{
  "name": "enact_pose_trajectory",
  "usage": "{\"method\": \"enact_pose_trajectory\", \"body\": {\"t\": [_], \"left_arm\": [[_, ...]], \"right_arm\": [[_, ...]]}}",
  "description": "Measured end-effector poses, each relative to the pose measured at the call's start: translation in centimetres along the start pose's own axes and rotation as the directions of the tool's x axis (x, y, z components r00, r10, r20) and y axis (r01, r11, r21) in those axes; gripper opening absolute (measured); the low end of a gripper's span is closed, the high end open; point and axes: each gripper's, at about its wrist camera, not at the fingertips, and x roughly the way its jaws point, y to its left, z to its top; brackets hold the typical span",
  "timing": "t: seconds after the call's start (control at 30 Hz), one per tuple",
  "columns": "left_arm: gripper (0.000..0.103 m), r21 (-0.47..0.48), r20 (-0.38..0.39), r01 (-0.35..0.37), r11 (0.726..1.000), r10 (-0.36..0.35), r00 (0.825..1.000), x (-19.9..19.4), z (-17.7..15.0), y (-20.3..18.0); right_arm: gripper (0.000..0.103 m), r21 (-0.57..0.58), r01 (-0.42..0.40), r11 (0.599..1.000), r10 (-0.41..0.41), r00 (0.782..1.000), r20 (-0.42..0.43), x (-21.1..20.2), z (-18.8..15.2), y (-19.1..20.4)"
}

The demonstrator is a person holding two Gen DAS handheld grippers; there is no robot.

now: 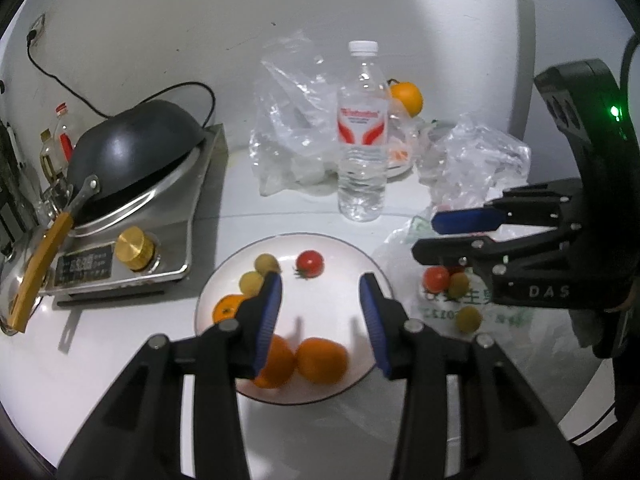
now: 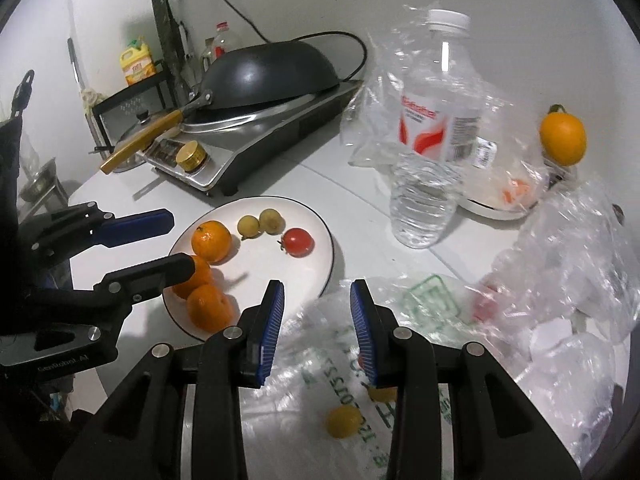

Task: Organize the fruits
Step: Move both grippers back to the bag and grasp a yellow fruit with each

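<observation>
We hold both grippers released: left gripper [image 1: 320,316] over the plate [image 1: 360,256], "DAS"-lettered right gripper [image 2: 317,326] over a printed bag [image 2: 344,344]; a red-labelled bottle [image 1: 363,132] stands behind.

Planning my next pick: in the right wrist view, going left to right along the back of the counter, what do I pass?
Yellow oil jug → black wok on the induction cooker → water bottle → orange fruit by the wall.
</observation>
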Motion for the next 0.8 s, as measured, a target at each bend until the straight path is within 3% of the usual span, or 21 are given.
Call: {"method": "enact_pose_trajectory", "body": {"t": [0.07,0.1,0.8], "left_arm": [[0.055,-0.013,-0.004,0.014,1.0,-0.014,1.0,-0.1,0.1,-0.5],[0.056,-0.022,-0.005,0.024,0.999,-0.024,1.0,-0.1,0.1,-0.6],[0.056,0.068,-0.066,0.07,0.995,-0.066,0.996,1.9,0.6,-8.3]], "right_arm": [[0.037,0.008,0.003,1.0,-0.003,1.0,0.003,-0.4,-0.4,-0.5],[0.037,0.013,0.006,1.0,-0.006,1.0,0.004,-0.7,-0.6,-0.8],[0.037,0.118,0.026,0.993,-0.028,0.999,0.016,-3.5,-5.6,-7.0]]}}
